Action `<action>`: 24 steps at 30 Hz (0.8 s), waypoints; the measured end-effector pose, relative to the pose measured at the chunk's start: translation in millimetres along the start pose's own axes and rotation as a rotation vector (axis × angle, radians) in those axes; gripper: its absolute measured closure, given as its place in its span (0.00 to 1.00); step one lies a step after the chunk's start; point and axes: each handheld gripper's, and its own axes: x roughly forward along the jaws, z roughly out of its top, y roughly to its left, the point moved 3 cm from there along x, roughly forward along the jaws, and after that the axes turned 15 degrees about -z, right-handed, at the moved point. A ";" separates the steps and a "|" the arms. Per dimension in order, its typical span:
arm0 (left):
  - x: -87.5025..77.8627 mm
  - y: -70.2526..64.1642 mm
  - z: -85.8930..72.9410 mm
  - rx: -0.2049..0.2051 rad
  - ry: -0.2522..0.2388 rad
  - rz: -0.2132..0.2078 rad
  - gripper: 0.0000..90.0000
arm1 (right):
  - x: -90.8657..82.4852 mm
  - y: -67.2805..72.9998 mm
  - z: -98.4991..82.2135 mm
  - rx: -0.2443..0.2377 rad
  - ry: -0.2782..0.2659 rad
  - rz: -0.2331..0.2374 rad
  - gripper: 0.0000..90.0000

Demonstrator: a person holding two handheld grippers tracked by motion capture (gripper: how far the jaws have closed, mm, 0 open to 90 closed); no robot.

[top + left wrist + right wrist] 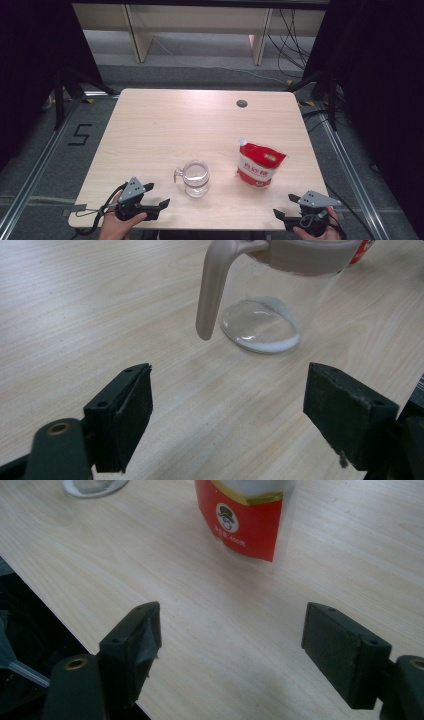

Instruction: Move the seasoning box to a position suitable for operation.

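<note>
Left gripper (159, 196): I hold it low at the near-left edge of the worktop (165, 120); fingers (122, 407) spread wide, nothing between them, aimed at the jug.

Jug (195, 178): one, clear plastic with a beige rim and handle (212, 287), upright near the front, left of centre. The handle faces my left gripper. A thin white residue rings the base; otherwise it looks empty.

Pouch (259, 163): one, red and white, sealed as far as I can tell, standing to the right of the jug and apart from it. Its print is too small to read.

Right gripper (283, 206): at the near-right edge of the worktop, short of the pouch; fingers (135, 640) spread, empty.

Step in hand: I judge this as the approach. Nothing is grasped, and each gripper lines up on its own object.

Next move, left: bring the fingers forward around the handle or the jug wall and steady it. The wall is smooth, so I would favour the handle.

Next move, right: reach forward and pinch the pouch high up, where it is flat. It is soft, so it may tip.

Count: two grippers, one jug, one pouch, one round hole (242, 103) in the far worktop.
</note>
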 end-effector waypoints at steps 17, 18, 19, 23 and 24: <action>8.2 5.3 16.0 0.006 -0.024 0.035 0.25 | -2.4 -2.7 0.8 0.042 -0.002 -0.007 0.27; 10.0 5.1 17.5 -0.021 -0.037 0.020 0.26 | -1.0 -4.4 1.4 0.025 -0.019 0.000 0.27; 10.0 5.1 17.5 -0.021 -0.037 0.020 0.26 | -1.0 -4.4 1.4 0.025 -0.019 0.000 0.27; 16.0 7.3 19.9 -0.035 -0.046 0.006 0.29 | -1.0 -1.7 1.0 0.034 -0.008 -0.001 0.27; 16.5 7.9 20.8 -0.025 -0.034 0.017 0.29 | -1.1 -1.2 1.0 0.037 -0.007 0.000 0.27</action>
